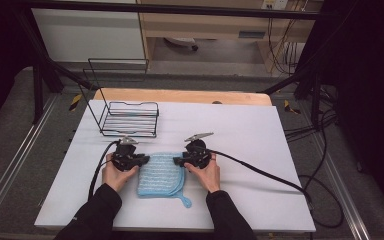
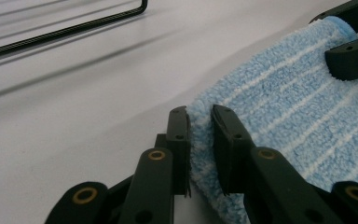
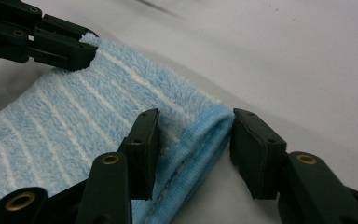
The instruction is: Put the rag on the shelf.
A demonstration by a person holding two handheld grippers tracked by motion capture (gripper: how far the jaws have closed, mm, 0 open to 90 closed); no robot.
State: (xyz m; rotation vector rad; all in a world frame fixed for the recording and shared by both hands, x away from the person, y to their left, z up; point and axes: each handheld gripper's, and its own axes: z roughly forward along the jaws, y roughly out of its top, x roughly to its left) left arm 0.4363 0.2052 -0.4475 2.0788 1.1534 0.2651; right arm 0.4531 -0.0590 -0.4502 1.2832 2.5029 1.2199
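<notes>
Folded blue towel (image 1: 161,174) on table (image 1: 260,150): left gripper (image 2: 200,122) pinching corner; right gripper (image 3: 195,133) part-open astride opposite corner, not yet clamped; lift pending

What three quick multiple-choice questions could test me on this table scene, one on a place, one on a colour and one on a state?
1. Where does the wire rack stand?
A. Behind the cloth, toward the table's far left
B. On top of the cloth
C. At the table's near right corner

2. What colour is the folded cloth?
A. Red with dots
B. Light blue with white stripes
C. Plain green

3. How does the left gripper stand?
A. Wide open above the rack
B. Shut on the cloth's edge
C. Lying loose on the table

Answers: 1 A, the high view shows the rack beyond the cloth. 2 B, both gripper views show it. 3 B, its pads pinch the pile.
</notes>
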